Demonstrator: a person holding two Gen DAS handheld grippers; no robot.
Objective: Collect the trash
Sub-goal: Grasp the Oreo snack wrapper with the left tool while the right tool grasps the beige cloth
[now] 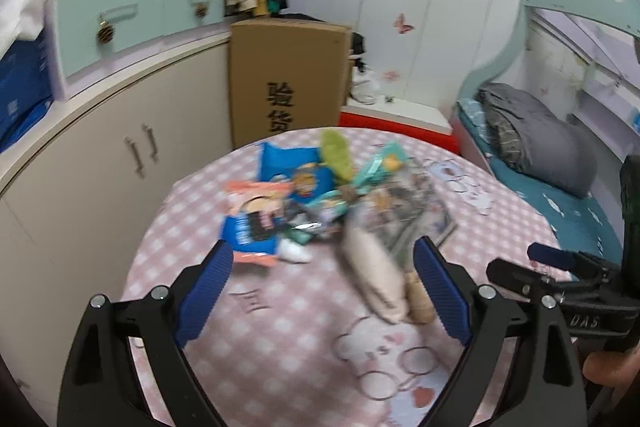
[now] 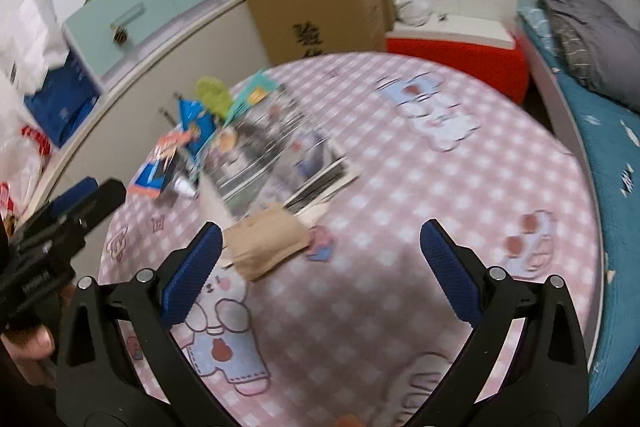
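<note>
A heap of trash lies on the round table with the pink checked cloth [image 1: 280,339]: blue snack bags [image 1: 296,171], an orange and blue packet [image 1: 252,223], a green wrapper [image 1: 336,151], a clear printed bag [image 1: 404,203] and a beige paper bag [image 1: 376,275]. My left gripper [image 1: 324,263] is open and empty, just in front of the heap. My right gripper [image 2: 320,243] is open and empty over the cloth [image 2: 400,187], with the brown paper bag [image 2: 268,243] by its left finger. The heap [image 2: 256,143] lies beyond, to the left.
A tall cardboard box [image 1: 284,79] stands behind the table beside a beige cabinet [image 1: 100,163]. A bed with a grey blanket [image 1: 540,131] is at the right. A red and white box [image 2: 456,55] sits behind the table. The right gripper shows in the left wrist view [image 1: 560,267].
</note>
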